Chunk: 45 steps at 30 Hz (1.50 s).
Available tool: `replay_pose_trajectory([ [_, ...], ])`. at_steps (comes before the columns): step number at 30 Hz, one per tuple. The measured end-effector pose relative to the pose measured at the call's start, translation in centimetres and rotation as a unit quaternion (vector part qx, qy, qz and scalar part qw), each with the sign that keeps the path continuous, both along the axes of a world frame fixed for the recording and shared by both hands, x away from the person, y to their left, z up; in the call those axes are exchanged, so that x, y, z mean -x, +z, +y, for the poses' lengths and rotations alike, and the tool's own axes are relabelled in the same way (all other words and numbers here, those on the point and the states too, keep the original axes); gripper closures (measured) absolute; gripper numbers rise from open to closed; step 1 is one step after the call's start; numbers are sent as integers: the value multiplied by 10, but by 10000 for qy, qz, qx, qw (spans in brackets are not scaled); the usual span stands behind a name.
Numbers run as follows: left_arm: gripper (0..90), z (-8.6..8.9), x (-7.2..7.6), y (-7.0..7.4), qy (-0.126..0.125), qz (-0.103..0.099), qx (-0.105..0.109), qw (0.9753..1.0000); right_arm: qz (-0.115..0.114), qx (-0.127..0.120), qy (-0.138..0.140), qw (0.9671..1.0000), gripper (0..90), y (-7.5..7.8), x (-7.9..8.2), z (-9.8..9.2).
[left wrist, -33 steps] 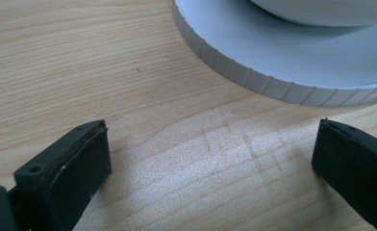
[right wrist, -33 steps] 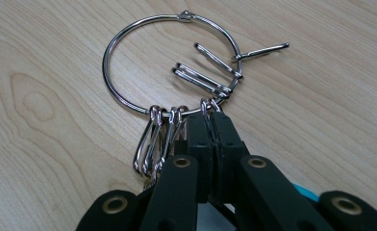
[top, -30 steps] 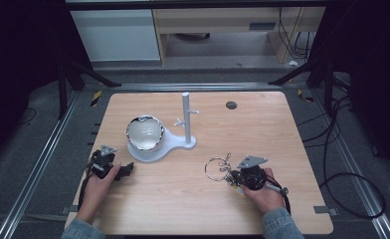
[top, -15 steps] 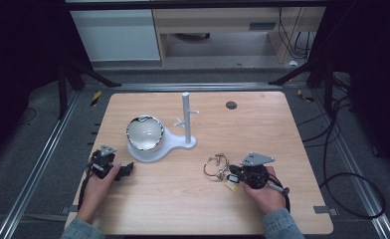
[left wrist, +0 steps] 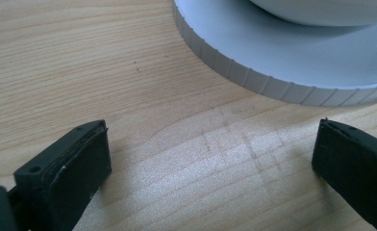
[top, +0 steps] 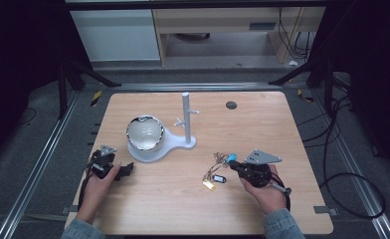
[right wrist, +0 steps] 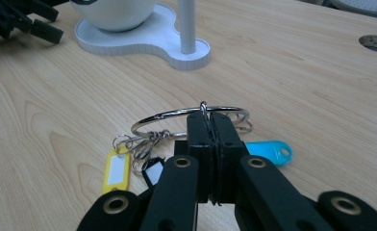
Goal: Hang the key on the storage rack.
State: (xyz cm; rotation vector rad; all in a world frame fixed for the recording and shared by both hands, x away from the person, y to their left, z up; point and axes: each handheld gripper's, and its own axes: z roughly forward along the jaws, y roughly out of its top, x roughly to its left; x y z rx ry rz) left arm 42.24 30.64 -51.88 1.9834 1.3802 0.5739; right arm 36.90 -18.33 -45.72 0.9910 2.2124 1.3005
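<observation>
Right gripper (right wrist: 209, 126): its jaws are pressed together on the big wire ring (right wrist: 177, 115) of a key bunch; the ring stands between the pads, low over the table (top: 282, 124).
Key bunch: the ring carries smaller rings and three plastic tags, a yellow tag (right wrist: 116, 169), a black tag (right wrist: 151, 173) and a blue tag (right wrist: 268, 151). The tags lie on the wood just in front of the gripper, at the right half of the table in the high view.
Left gripper (left wrist: 210, 159): its jaws stand wide apart with nothing between them, only bare wood. It rests at the left edge of the table, in the person's left hand (top: 99, 185).
White stand (top: 155, 149): flat base with a ribbed rim, just beyond the left gripper, not touching it.
Bowl (top: 145, 133): it sits on the wide part of the base.
Post (top: 186, 117): upright on the narrow part of the base, with short pegs at the side.
Between bunch and post: open wood, nothing in the way.
Dark round hole (top: 231, 105): far side of the table, well apart from everything.
</observation>
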Motion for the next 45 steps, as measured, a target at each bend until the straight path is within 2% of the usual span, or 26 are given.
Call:
replay_pose_trajectory([
  [18, 0, -1, 0, 0, -35, 5, -4, 10000, -239, -265, -158, 9992, 888, 12, 2, -7],
  [45, 0, 0, 0, 0, -55, 12, -24, 10000, -451, -410, -258, 9978, 888, 31, 1, -10],
])
